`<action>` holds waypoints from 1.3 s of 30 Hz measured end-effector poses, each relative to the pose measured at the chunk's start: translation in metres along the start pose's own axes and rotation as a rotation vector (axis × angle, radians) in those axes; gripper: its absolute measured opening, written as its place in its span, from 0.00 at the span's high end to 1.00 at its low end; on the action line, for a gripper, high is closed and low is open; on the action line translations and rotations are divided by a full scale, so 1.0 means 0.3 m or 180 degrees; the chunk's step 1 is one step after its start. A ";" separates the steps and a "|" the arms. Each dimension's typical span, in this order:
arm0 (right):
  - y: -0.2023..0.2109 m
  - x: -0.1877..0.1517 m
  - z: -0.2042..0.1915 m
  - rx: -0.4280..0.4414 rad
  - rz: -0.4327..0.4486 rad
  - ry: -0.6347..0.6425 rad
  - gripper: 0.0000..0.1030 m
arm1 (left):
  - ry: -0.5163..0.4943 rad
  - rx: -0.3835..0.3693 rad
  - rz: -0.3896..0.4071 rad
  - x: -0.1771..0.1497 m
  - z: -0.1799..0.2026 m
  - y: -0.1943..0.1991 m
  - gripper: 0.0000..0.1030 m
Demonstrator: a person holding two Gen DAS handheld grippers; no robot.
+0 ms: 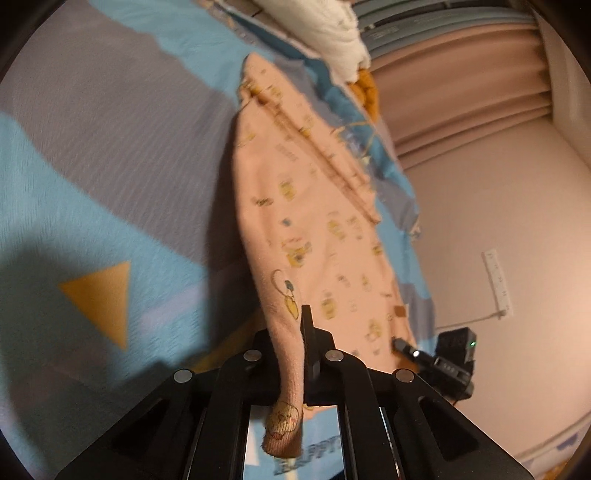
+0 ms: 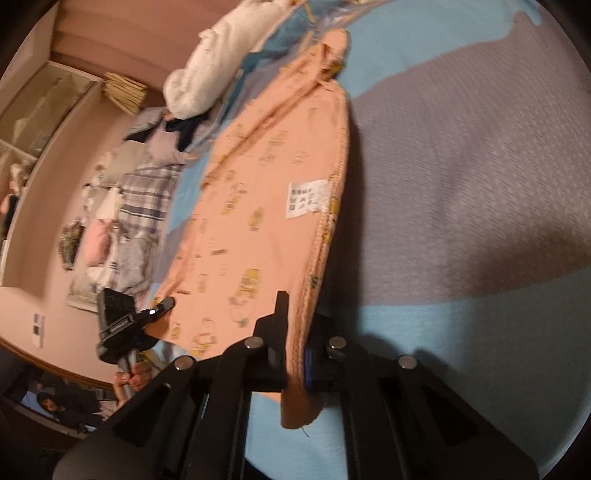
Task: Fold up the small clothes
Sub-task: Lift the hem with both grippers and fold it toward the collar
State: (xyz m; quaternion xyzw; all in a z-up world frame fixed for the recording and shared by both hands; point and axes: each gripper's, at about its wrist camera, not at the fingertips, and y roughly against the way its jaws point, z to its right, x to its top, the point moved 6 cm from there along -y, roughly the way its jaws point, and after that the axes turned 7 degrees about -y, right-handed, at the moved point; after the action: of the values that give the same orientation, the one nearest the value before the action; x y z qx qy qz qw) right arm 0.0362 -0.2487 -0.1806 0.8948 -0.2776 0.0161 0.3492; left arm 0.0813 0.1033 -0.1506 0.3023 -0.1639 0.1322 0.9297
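A small peach garment [image 1: 314, 229] with yellow cartoon prints is lifted off the bed, stretched between both grippers. My left gripper [image 1: 295, 332] is shut on one corner of it; a bit of cloth hangs below the jaws. My right gripper [image 2: 295, 325] is shut on the other corner, along a stitched hem. A white care label [image 2: 306, 195] shows on the garment [image 2: 258, 192]. The right gripper also shows in the left wrist view [image 1: 406, 347], and the left gripper in the right wrist view [image 2: 162, 306], each at the cloth's edge.
The bed cover [image 1: 92, 147] is blue and grey with a yellow triangle [image 1: 103, 299]. A white towel pile [image 1: 332, 33] and a mustard item [image 1: 369, 92] lie at the far end. More clothes [image 2: 136, 206] lie beside the bed [image 2: 461, 147]. A wall [image 1: 498, 221] is close.
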 end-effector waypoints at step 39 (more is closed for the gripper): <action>0.034 0.546 -0.375 0.0999 0.0903 0.0231 0.94 | -0.0296 -0.0376 0.0764 0.594 0.159 -0.028 0.99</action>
State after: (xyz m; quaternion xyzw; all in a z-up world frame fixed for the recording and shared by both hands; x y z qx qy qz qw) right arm 0.1881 -0.2631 -0.0527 0.8891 -0.3820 0.1403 0.2096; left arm 0.2359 0.0940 -0.0499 0.2311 -0.2493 0.2185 0.9147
